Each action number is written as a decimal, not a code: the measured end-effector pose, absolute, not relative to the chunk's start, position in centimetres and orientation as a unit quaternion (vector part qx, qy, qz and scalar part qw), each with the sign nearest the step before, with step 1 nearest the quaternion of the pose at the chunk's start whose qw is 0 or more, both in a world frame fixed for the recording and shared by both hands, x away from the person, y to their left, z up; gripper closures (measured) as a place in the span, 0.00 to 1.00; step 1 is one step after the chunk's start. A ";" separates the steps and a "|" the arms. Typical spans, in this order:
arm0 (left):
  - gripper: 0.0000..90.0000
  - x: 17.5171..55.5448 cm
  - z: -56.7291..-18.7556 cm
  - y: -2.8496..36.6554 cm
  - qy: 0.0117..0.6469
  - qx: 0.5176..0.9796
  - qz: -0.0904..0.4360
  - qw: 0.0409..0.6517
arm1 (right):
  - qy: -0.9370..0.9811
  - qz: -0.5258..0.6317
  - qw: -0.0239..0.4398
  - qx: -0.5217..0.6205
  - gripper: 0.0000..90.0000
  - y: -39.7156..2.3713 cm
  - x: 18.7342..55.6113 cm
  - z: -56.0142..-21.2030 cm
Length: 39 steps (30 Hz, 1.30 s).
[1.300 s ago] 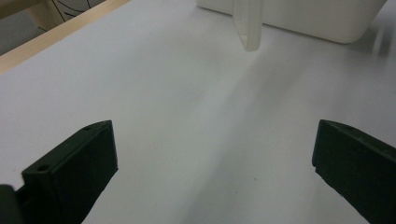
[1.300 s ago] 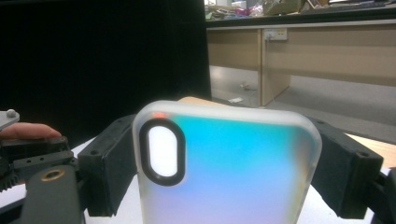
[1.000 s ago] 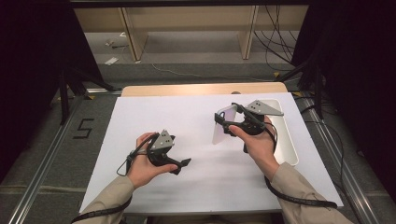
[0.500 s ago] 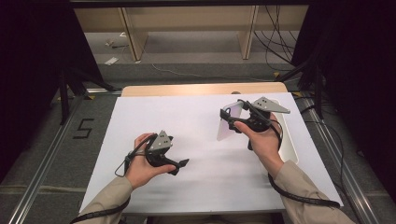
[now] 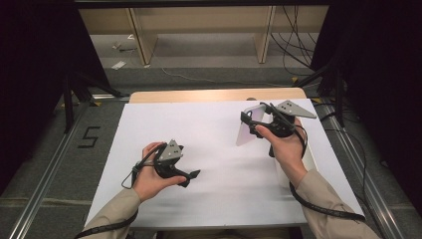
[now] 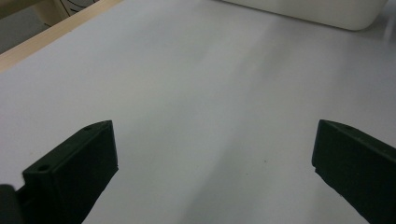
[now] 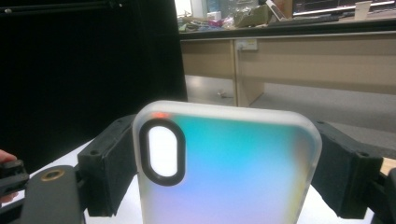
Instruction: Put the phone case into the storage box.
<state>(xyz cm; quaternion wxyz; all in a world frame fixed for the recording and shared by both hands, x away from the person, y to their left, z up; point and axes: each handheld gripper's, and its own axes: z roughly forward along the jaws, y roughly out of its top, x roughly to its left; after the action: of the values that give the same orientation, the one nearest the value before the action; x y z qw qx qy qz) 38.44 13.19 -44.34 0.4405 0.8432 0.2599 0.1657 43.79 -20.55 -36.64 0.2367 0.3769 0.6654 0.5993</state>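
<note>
A frosted phone case (image 5: pixel 247 130) with a blue-green sheen and an oval camera cutout is held above the right side of the white table (image 5: pixel 219 134). My right gripper (image 5: pixel 253 121) is shut on it. In the right gripper view the case (image 7: pixel 233 163) stands upright, with a black pad against each of its long edges. My left gripper (image 5: pixel 190 177) rests low over the table's near left part in a person's hand. In the left gripper view its jaws stand wide apart, and the left gripper (image 6: pixel 215 163) is open over bare white surface.
A white tray (image 5: pixel 312 160) lies along the table's right edge, partly under the right forearm; its rim (image 6: pixel 322 11) is also seen in the left gripper view. A wooden strip (image 5: pixel 214 94) borders the far edge. Cables trail from both grippers.
The right gripper has shifted a little to the right with the case still in it. The left hand has stayed put.
</note>
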 end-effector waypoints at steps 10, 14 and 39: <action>0.00 38.4 -44.4 13.5 0.264 0.841 0.167 0.441 | 0.665 0.594 0.246 0.381 0.20 -21.0 44.0 -36.6; 0.00 38.4 -44.4 13.6 0.265 0.841 0.166 0.442 | 0.662 0.593 0.251 0.384 0.20 -21.4 44.1 -36.4; 0.00 38.4 -44.4 13.6 0.266 0.841 0.166 0.441 | 0.645 0.590 0.277 0.398 0.20 -23.2 44.4 -35.5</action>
<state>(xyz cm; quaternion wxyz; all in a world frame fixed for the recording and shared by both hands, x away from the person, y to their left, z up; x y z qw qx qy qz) 38.44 13.60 -44.42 0.4407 0.8410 0.2664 0.1660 44.38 -23.25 -35.46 0.2768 0.3982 0.6454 0.5902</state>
